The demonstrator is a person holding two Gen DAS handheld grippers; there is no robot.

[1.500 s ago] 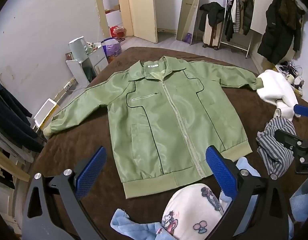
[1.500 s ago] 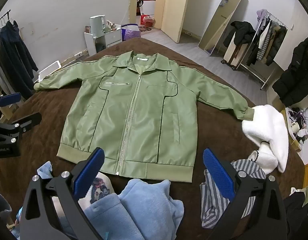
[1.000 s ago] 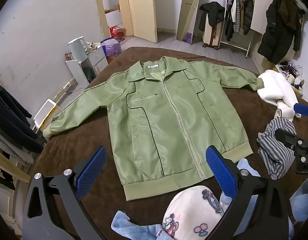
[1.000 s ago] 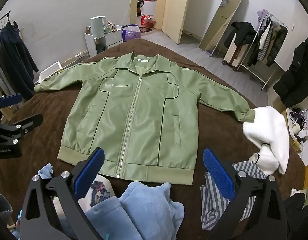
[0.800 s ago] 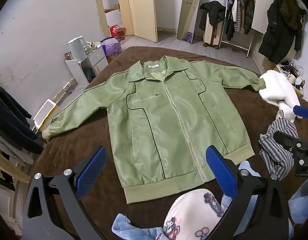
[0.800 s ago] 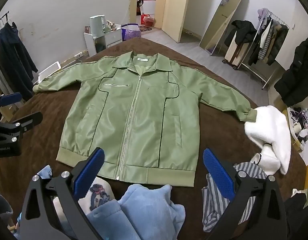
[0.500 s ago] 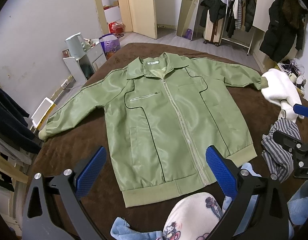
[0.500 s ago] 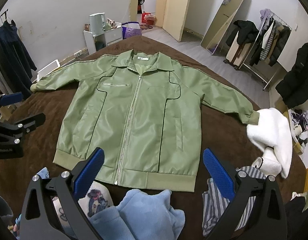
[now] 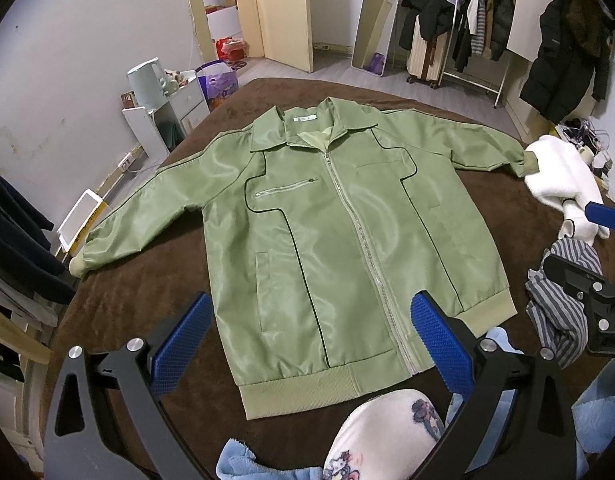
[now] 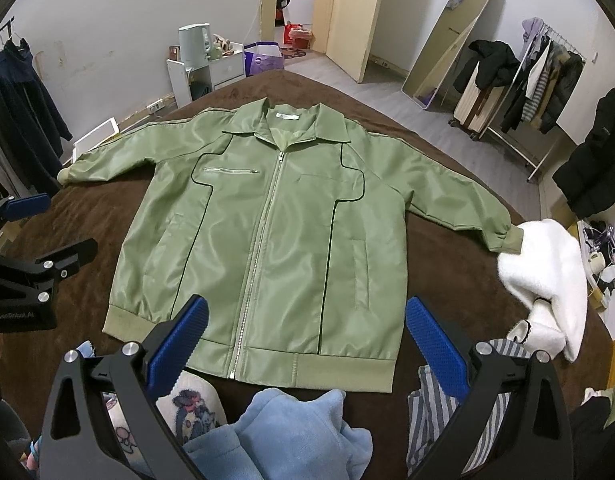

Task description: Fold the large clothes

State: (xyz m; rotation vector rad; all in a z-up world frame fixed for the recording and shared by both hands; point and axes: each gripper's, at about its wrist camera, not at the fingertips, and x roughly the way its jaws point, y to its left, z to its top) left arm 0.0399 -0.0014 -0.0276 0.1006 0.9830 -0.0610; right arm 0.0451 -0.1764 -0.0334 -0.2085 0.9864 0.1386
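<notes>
A green zip-up jacket (image 9: 339, 224) (image 10: 267, 232) lies flat, front up, on a brown bed cover (image 9: 119, 304) (image 10: 79, 208), with both sleeves spread out to the sides. My left gripper (image 9: 311, 332) hovers open above the jacket's hem, left of the zipper. My right gripper (image 10: 303, 336) hovers open over the hem's right half. Neither holds anything. Each gripper shows at the edge of the other's view.
Near the hem lie a light blue garment (image 10: 291, 436), a pale cartoon-print fleece (image 9: 383, 436), a striped garment (image 9: 559, 316) and a white fleece (image 10: 547, 272) touching the right cuff. A white side cabinet (image 10: 203, 72), clothes rack (image 9: 479, 28) and mirror (image 10: 451, 40) stand around the bed.
Both grippers have moved a little forward over the jacket's hem; the jacket sits lower and nearer in both views. Both remain open and empty.
</notes>
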